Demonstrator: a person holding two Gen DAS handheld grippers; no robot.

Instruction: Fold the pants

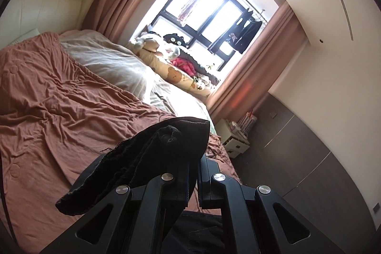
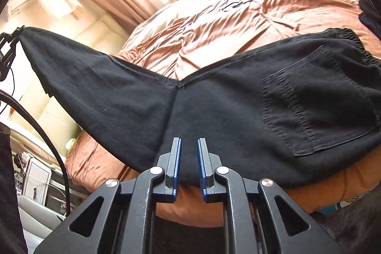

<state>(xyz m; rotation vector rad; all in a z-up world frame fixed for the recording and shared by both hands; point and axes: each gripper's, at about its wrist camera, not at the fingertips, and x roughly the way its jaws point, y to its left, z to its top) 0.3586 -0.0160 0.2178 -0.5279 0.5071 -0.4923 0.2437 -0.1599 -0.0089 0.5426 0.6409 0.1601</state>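
The black cotton pants (image 2: 214, 111), soft and limp with a stitched patch pocket (image 2: 316, 108) facing up, lie mostly spread on the rust-coloured rumpled bedspread (image 2: 214, 23) of the bed, seat and waistband to the right of the right wrist view and one leg drawn up off the bed toward the upper left, where the left gripper (image 2: 9, 49) holds its end. In the left wrist view that left gripper (image 1: 197, 158) has its jaws pressed together on a bunched fold of the black cloth, which drapes over the left finger and hangs loose above the bed. The right gripper (image 2: 189, 158) sits just at the near edge of the pants by the crotch seam; its jaws are spread a little, with cloth lying in the gap, but the blue pads (image 2: 177, 158) do not seem to press on it, so I judge nothing is pinched there. The fabric looks light and floppy, not slippery, and should sag and crease wherever it is unsupported; a single pinch lets the rest dangle, as the lifted leg shows. Better holds are likely the thicker sewn parts: the hem, the elastic waistband (image 2: 357, 39) or the seam line, taken at two well-spaced points so the layer stays flat while it is laid over. A grey pillow (image 1: 114, 61) and soft toys (image 1: 166, 44) lie well away by the window
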